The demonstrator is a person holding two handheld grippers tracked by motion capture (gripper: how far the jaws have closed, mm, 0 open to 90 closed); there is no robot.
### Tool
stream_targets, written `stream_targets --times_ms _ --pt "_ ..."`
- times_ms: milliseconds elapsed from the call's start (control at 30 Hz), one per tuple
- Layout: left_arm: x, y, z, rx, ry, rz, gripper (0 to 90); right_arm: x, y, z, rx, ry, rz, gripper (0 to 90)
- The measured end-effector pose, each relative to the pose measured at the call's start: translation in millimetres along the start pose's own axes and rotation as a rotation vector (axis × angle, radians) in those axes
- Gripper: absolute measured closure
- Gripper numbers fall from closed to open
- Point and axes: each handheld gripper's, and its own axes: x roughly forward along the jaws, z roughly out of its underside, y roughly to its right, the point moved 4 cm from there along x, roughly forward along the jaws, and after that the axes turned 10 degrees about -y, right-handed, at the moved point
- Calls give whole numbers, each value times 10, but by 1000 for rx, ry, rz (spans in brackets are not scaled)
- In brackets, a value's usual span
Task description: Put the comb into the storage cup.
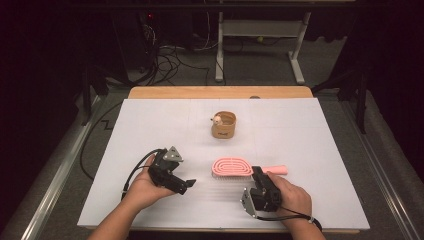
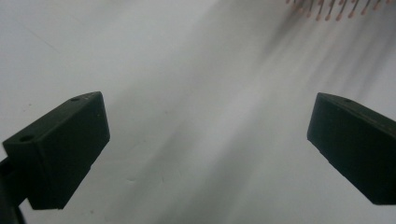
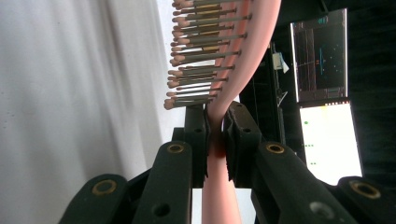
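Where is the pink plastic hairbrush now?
In the high view, the pink plastic hairbrush sits at the table's near centre-right, bristles down, its neck clamped in the right claw.

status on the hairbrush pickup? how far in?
Done: right gripper is shut on the pink hairbrush at its neck. In hand: brush held over the white table, bristles down. Left: the left gripper is open beside it, holding nothing; the small basket stands untouched.

A lab: cables (image 1: 167, 60) on the floor, adjustable desk frame (image 1: 260, 45), monitors (image 3: 322, 93).
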Motion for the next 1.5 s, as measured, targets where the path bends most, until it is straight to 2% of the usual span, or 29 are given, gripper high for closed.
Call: stream_targets --times_ms 67,167,300,367,433,533,700,767,933,1100,1200,1300,1433,1500 --pt "-2 -7 13 -22 37 10 0 -3 6 5 7 -1 -2 816" --pt "0 -4 24 -26 75 14 1 -10 11 12 24 -5 -9 816" --pt "10 5 31 -28 126 -5 0 -20 25 22 44 1 -12 816" --pt "12 -1 37 -43 155 -1 0 -22 33 29 54 1 -13 816" --pt "22 -9 52 -43 175 -18 0 -25 44 40 62 -4 -17 816" --pt "45 -9 78 -55 203 -12 0 -31 57 49 78 -4 -21 816" --pt "36 -13 97 -80 279 4 0 -45 69 59 100 -3 -29 816" --pt "29 7 102 -74 301 6 0 -48 80 61 115 3 -30 816" --pt "23 30 113 -47 326 3 0 -45 110 67 171 5 -55 816" --pt "0 -2 142 -65 356 12 0 -52 118 85 216 -1 -83 816" --pt "0 -14 166 -66 352 -5 0 -68 136 106 251 -3 -92 816" --pt "-14 -13 178 -66 370 -19 0 -86 151 132 296 -6 -108 816" --pt "-19 5 186 -63 397 -24 0 -106 178 141 316 7 -115 816" --pt "-9 15 195 -61 408 -26 0 -115 188 148 343 12 -121 816"
